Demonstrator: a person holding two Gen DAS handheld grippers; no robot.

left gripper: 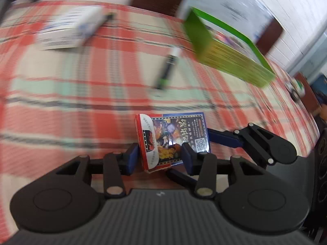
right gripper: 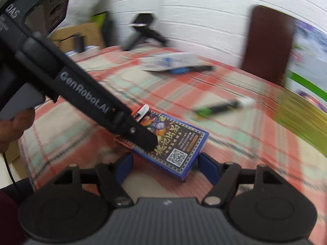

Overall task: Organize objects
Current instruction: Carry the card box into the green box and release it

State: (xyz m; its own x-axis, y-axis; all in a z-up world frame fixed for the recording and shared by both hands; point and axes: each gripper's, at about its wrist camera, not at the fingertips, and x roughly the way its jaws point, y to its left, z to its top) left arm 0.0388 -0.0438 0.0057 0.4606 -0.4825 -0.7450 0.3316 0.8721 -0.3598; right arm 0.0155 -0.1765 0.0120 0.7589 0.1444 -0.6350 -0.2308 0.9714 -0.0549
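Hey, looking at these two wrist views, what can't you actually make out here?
- White box, left wrist view: motion blur smears its print.
- Marker, left wrist view: label blurred.
- Green book, right wrist view: cut off by the right edge, cover smeared.
- Card box, right wrist view: the left gripper's finger covers its near-left part.
- Right gripper: whether its pads touch the card box is unclear.

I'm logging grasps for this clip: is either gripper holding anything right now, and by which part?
The left gripper holds the card box by its flap end, a pad on each side. The right gripper straddles its other end, pads apart.
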